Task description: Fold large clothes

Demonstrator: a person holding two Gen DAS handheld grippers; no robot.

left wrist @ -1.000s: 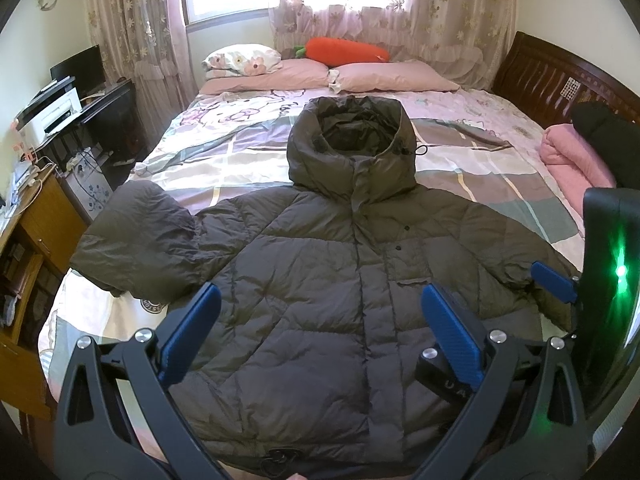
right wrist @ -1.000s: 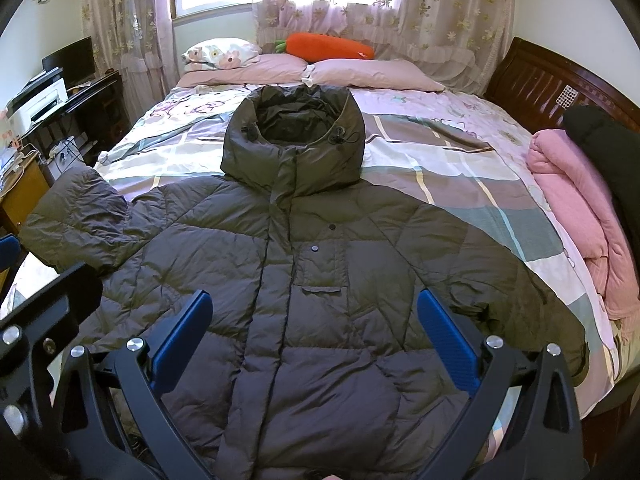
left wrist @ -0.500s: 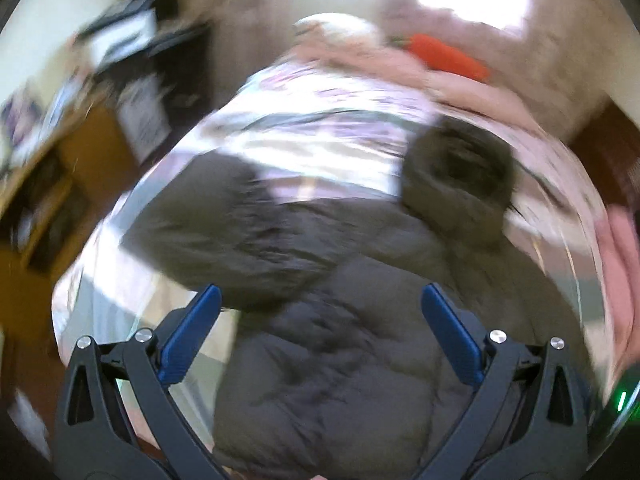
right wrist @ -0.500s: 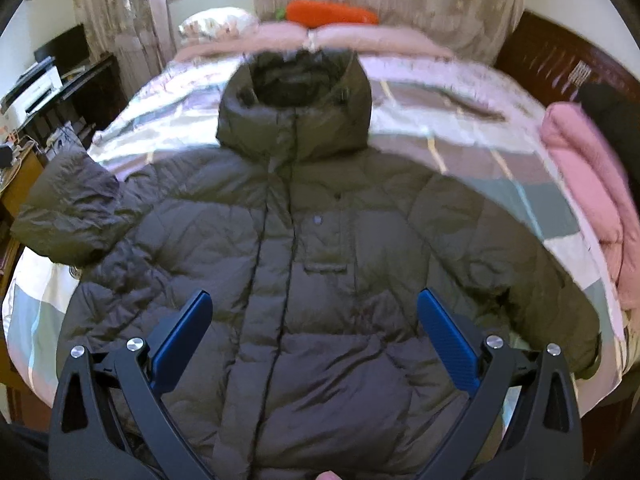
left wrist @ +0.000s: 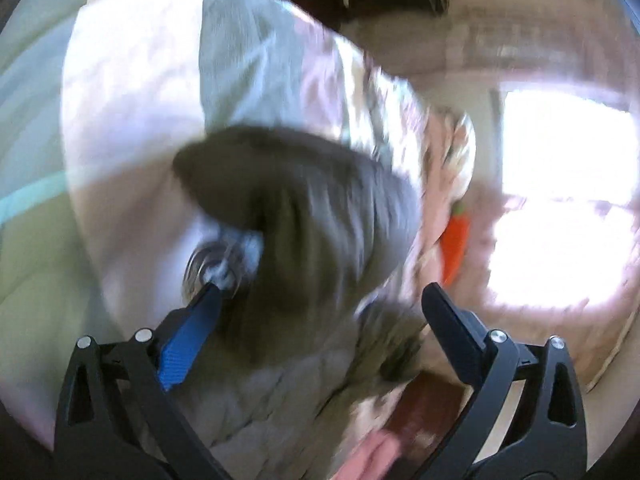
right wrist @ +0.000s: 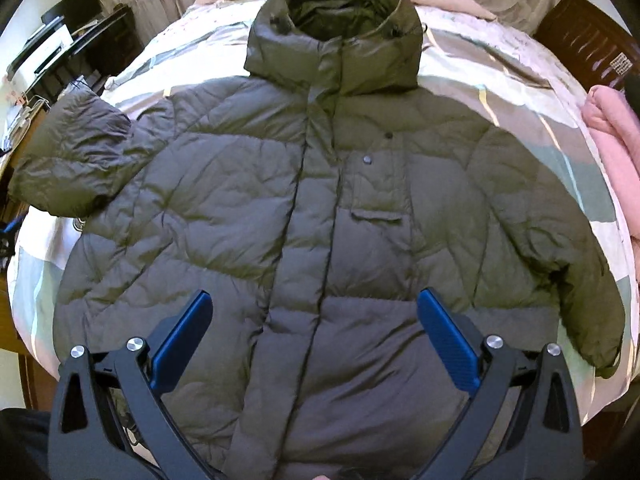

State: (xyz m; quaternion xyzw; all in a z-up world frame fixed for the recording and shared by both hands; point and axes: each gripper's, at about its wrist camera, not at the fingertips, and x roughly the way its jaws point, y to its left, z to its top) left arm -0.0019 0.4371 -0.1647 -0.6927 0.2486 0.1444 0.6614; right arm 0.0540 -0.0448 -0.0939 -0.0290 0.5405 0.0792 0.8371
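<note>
"Left wrist view: swung round hard in the last second, smeared with motion now. Left claw (left wrist: 320, 292) spread wide, nothing between the pads, aimed down at the jacket's left sleeve (left wrist: 304, 208) instead of along the whole coat."

"Touching the sleeve yet?"

"Could not tell through the blur. Looked just short of the cuff, with pale quilt under the blue fingertip (left wrist: 208, 300). Beyond that, only the carrot pillow (left wrist: 456, 248) and the glaring window (left wrist: 560, 184), both tipped sideways."

"And the right wrist view?"

"Moved in closer and lower than a second ago, but sharp. Right claw (right wrist: 314, 296) equally wide, empty, hovering over the hem of the jacket (right wrist: 320, 208). Jacket itself unmoved: flat on the bed (right wrist: 560, 132), front up, closed, sleeves spread, left sleeve (right wrist: 76, 152) bunched near the bed's edge, hood (right wrist: 336, 40) toward the pillows."

"So no fold started."

"None. Probably the opening reach: left side going for the sleeve to bring it across the chest, right side waiting above the body. Puffy fill likely to spring back, so worth pinching near the cuff and pressing the fold down."
</note>
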